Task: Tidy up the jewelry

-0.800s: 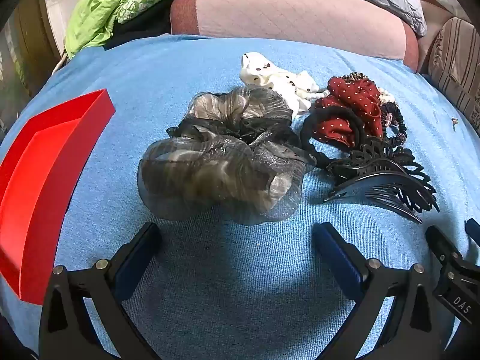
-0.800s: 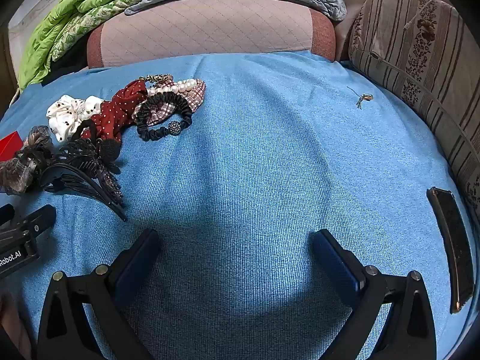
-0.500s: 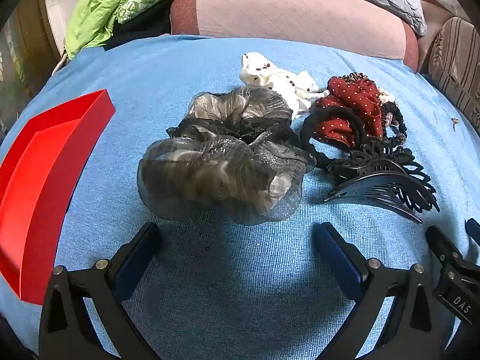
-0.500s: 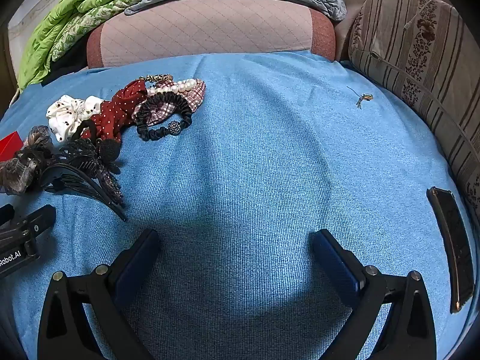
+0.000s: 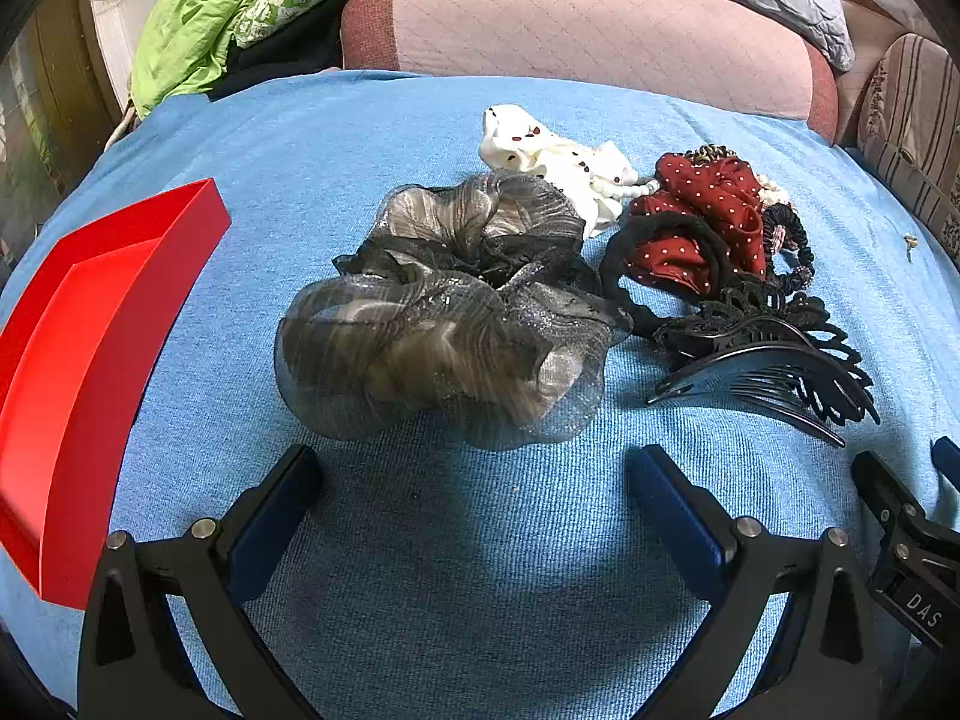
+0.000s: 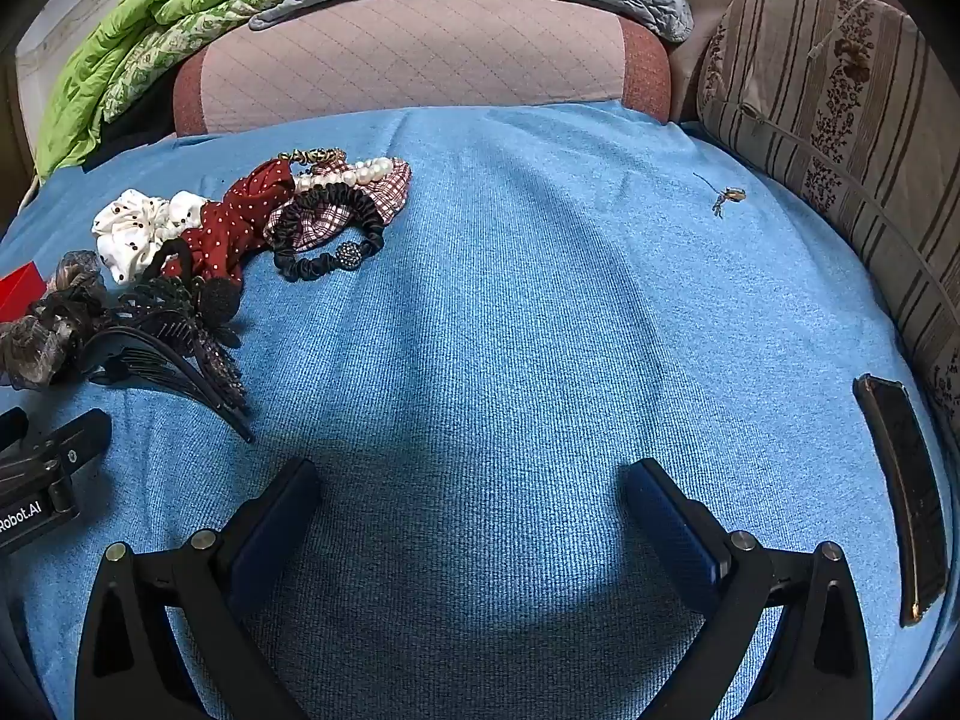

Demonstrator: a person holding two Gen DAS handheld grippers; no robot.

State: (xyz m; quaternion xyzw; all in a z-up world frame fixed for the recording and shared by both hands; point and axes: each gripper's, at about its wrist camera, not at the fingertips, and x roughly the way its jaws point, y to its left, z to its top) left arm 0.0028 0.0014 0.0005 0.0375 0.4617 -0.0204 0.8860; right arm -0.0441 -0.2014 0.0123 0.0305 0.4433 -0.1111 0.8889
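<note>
A pile of hair accessories lies on the blue cloth. A sheer grey-black scrunchie (image 5: 444, 324) sits just ahead of my open, empty left gripper (image 5: 474, 474). Beside it are a white dotted scrunchie (image 5: 552, 162), a red dotted scrunchie (image 5: 702, 210) and a black claw clip (image 5: 774, 360). The right wrist view shows the same pile at left, with a black hair tie (image 6: 330, 234), a checked scrunchie (image 6: 384, 192) and pearls (image 6: 354, 171). My right gripper (image 6: 474, 480) is open and empty over bare cloth. A red tray (image 5: 90, 360) stands at the left.
A small brooch (image 6: 729, 197) lies alone at the right rear. A dark phone (image 6: 906, 492) lies at the right edge. A pink cushion (image 6: 414, 60), green bedding (image 6: 132, 42) and a striped pillow (image 6: 840, 90) border the cloth.
</note>
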